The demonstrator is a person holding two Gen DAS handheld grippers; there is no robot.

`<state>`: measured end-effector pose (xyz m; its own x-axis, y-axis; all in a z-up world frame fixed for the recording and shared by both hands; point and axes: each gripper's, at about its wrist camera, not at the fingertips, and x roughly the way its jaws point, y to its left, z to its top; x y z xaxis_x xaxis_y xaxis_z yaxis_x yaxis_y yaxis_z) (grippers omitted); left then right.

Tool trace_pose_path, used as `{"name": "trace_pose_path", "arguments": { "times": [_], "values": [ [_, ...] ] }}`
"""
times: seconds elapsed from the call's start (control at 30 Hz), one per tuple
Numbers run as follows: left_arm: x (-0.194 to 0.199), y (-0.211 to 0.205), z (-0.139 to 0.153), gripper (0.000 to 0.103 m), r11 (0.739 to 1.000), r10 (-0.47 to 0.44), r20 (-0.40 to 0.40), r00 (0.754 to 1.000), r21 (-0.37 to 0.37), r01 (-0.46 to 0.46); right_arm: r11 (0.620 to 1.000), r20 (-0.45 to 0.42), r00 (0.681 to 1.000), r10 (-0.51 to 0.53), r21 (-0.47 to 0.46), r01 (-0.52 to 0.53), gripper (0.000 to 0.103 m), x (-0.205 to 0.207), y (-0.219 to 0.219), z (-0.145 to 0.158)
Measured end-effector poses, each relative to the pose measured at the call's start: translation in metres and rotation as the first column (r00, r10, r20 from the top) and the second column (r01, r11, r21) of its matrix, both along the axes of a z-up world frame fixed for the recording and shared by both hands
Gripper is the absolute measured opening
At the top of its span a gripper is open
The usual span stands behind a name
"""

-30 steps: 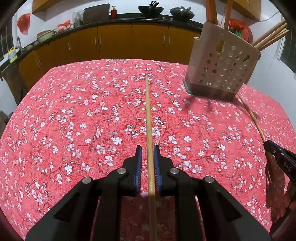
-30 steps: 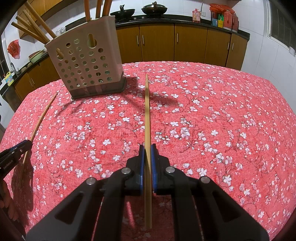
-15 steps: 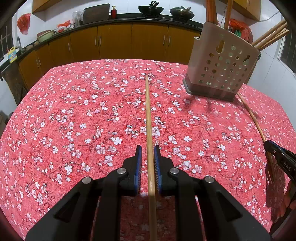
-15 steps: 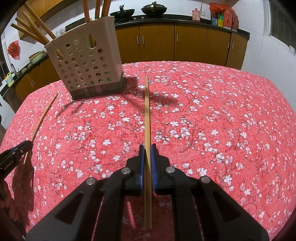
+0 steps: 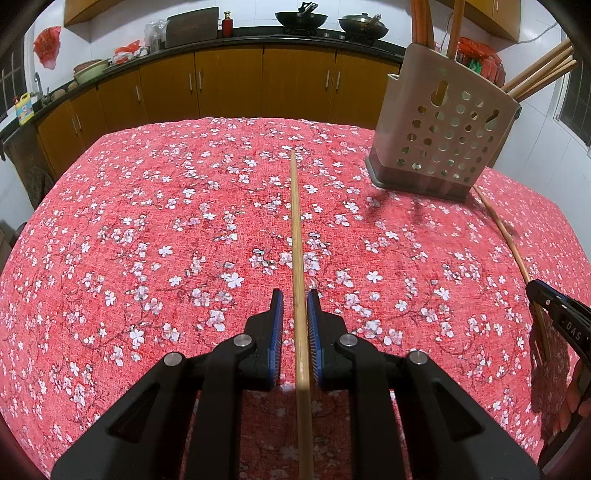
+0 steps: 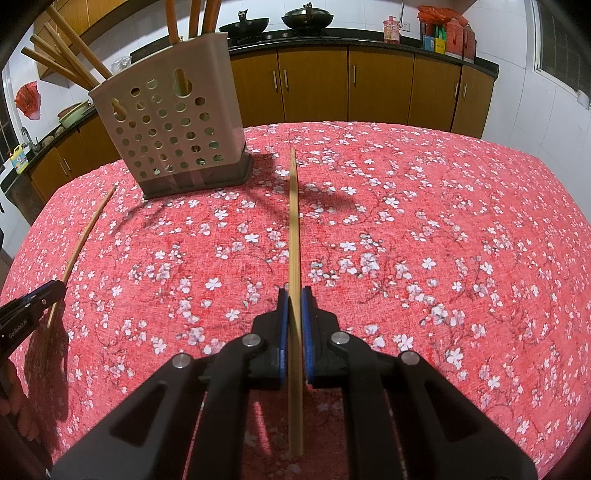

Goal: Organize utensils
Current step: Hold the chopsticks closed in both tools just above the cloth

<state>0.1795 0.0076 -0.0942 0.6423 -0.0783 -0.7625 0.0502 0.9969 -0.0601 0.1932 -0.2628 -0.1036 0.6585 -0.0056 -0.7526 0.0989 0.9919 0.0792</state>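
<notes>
Two wooden chopsticks are in play, one at each of your claws. Nearest in the left wrist view, your left claw (image 5: pixel 295 314) sits low over the desk (image 5: pixel 110 240), which is covered in a red cloth printed with white blossoms. Its blue pads (image 5: pixel 277 325) stand slightly apart on either side of the left chopstick (image 5: pixel 297 236), with a thin gap visible on both sides, so it brackets the stick without clamping it. That chopstick runs straight away from you along the cloth.

In the right wrist view, your right claw (image 6: pixel 294 310) is closed tight on the right chopstick (image 6: pixel 294 221), pads pressed against it; the stick points forward and casts a shadow on the cloth, with its far tip near the holder.

Nothing has shifted since the earlier frames: both claws and both sticks keep the same places and the same grip.

Farther off stands the utensil holder (image 5: pixel 447 136), a beige plastic caddy full of round holes on a dark base, upright on the desk with several chopsticks already poking out of its top.

Readable writing: the letters "DAS" on the right claw at the right edge of the left view, and lettering on the left claw at the left edge of the right view that looks like "GenRobotAI".

Beyond the desk are brown kitchen cabinets (image 6: pixel 314 88) and two dark woks (image 5: pixel 301 16).
</notes>
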Motion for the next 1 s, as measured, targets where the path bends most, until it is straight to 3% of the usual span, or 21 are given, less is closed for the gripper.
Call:
{"name": "trace_pose_path", "arguments": {
  "times": [0.27, 0.8, 1.0],
  "values": [
    [-0.01, -0.001, 0.002, 0.02, 1.0, 0.006, 0.0, 1.0, 0.004, -0.006, 1.0, 0.0, 1.0, -0.003, 0.009, 0.003, 0.009, -0.002, -0.001, 0.001],
    [-0.012, -0.003, 0.003, 0.02, 1.0, 0.008, -0.003, 1.0, 0.008, -0.008, 1.0, -0.001, 1.0, -0.004, 0.014, 0.004, 0.009, -0.004, -0.001, 0.002],
    [-0.021, -0.005, 0.003, 0.02, 0.999, -0.002, -0.004, 1.0, 0.053, 0.002, 1.0, -0.001, 1.0, 0.005, 0.023, -0.005, 0.009, -0.012, -0.002, 0.003]
  ]
}}
